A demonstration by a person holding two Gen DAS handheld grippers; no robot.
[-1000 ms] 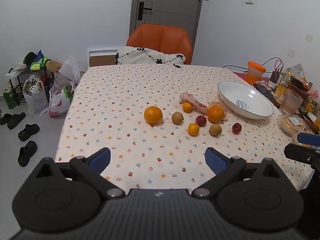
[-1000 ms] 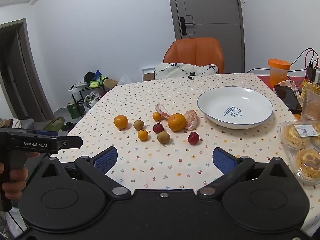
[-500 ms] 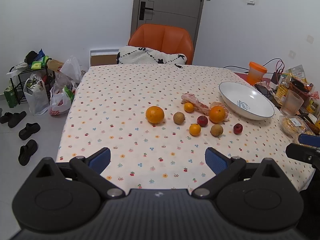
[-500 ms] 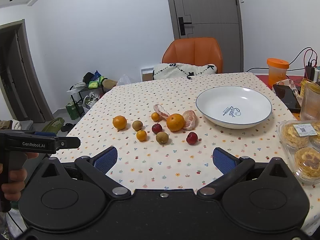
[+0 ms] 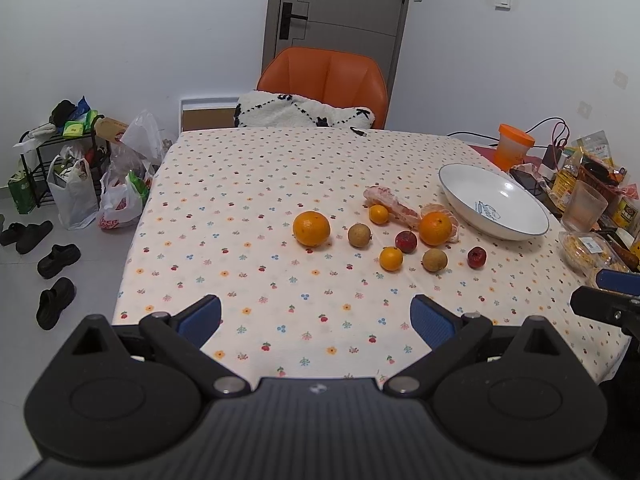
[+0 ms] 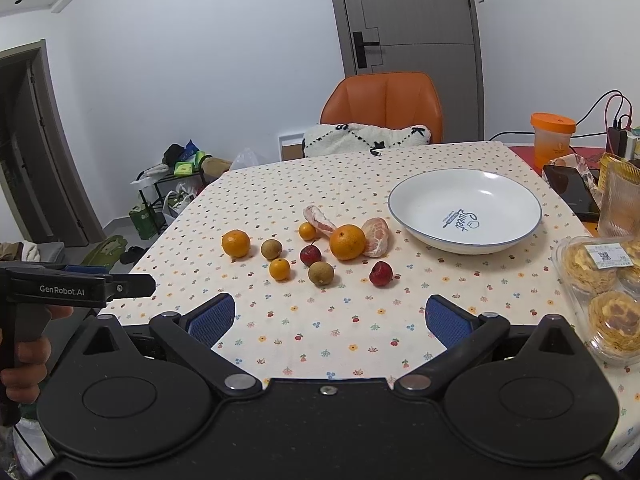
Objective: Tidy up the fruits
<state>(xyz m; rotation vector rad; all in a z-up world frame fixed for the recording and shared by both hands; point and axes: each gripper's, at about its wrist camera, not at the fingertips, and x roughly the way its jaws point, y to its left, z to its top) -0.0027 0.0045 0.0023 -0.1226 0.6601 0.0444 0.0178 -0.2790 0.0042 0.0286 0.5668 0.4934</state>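
Left wrist view: left gripper [image 5: 316, 318] wide open, empty, low centre; fruits [image 5: 388, 234] scattered mid-frame on tablecloth [image 5: 248, 184], white bowl [image 5: 494, 202] right. Right wrist view: right gripper [image 6: 330, 316] wide open, empty; fruits [image 6: 312, 246] centre, bowl [image 6: 464, 210] upper right.

plate [image 6: 516, 240] white, blue-rimmed | tablecloth [image 5: 248, 184] cream, floral | chair [image 5: 324, 76] orange

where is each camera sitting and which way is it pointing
Left wrist: on the left hand-held gripper, over the table's near edge, facing the fruit and orange chair; the right one's tip shows at right.
Right wrist: on the right hand-held gripper, facing the plate; the left one and a hand show at left.
Both show open fingers, fruit, plate, chair.
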